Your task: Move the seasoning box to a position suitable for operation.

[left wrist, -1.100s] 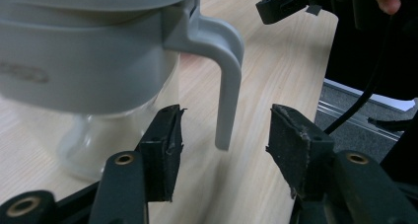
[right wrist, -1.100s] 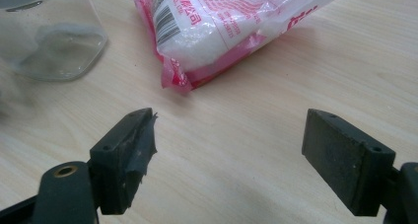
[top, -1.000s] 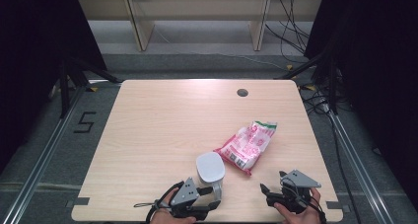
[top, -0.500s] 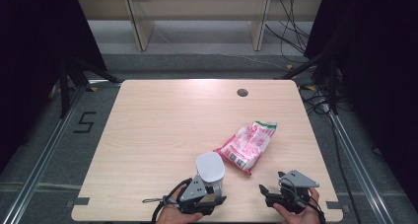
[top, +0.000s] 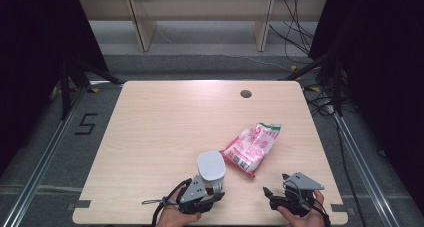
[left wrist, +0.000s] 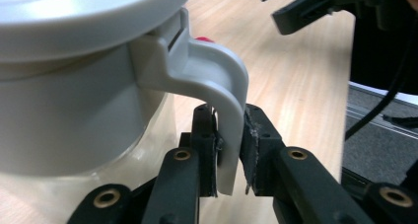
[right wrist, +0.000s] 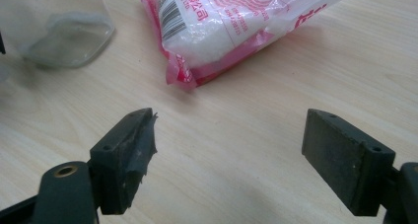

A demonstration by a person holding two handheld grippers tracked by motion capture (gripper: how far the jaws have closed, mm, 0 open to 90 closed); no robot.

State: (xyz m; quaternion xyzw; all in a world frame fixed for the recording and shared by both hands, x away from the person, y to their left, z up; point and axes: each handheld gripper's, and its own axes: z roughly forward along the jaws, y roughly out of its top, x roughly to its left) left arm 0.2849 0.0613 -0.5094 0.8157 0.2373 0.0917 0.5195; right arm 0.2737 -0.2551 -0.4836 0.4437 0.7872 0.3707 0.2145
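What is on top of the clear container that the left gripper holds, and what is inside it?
A grey lid sits on the container. The lid and the camera angle hide the inside.

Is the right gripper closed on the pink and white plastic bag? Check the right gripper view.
No: the right gripper stands wide open over bare wood, and the pink and white plastic bag lies beyond its jaws, untouched.

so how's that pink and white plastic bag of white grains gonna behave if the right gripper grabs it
The pink and white plastic bag of white grains looks soft and wrinkled, so it would probably sag and shift rather than stay stiff. Its glossy film may slip between the pads. The open right gripper might hold better on the crimped end seam.
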